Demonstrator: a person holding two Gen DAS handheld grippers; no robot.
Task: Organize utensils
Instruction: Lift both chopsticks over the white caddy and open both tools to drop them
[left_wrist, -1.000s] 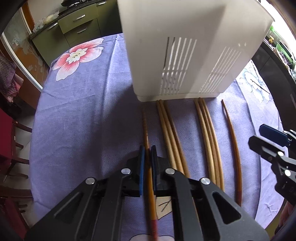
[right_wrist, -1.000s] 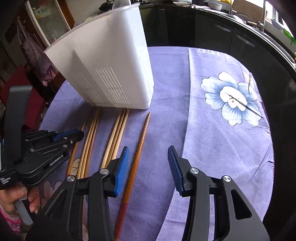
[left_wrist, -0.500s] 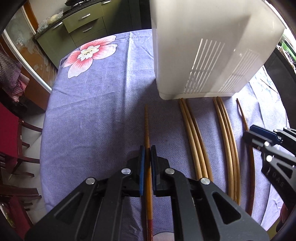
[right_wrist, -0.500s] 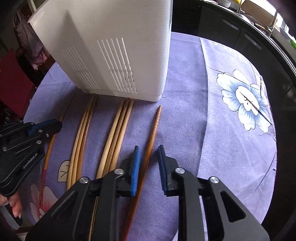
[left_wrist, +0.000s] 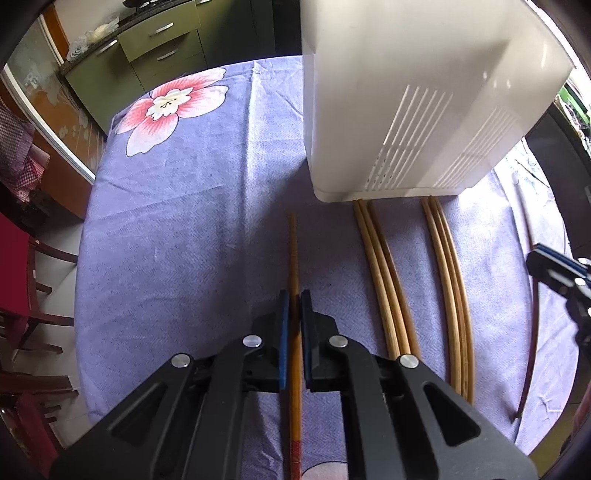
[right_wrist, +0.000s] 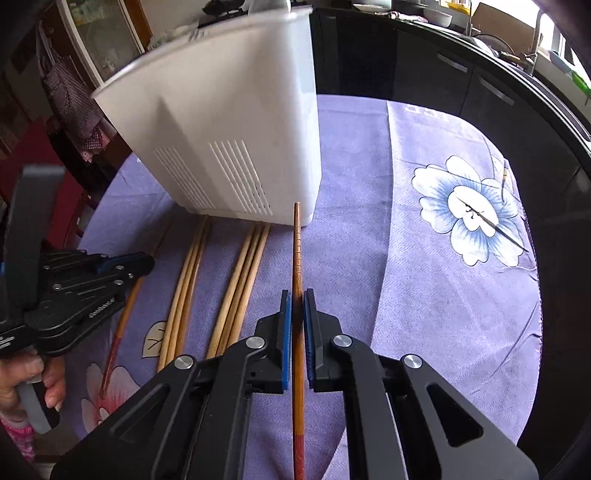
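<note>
The left gripper (left_wrist: 294, 299) has its jaws pinched on an orange chopstick (left_wrist: 293, 251), which runs straight ahead between the blue pads (left_wrist: 283, 332) and back under the claw, its red end showing below. The right gripper (right_wrist: 297, 300) is likewise clamped on a darker brown chopstick (right_wrist: 296, 243) with a ribbed tip; that tip reaches the near right corner of the white holder (right_wrist: 236, 122) ahead of it.

Between the two claws, on the purple cloth (left_wrist: 177, 221), lie two bundles of pale chopsticks: one bundle (left_wrist: 384, 273) just right of the left claw, the other (left_wrist: 448, 273) further right, nearer the right claw. Both bundles run lengthwise with their far ends touching the base of the holder. From the left claw the holder stands ahead and to the right, upright on the cloth, its slotted walls facing the claws.

In the right view a hand (right_wrist: 37, 384) grips the left tool's handle at the lower left
</note>
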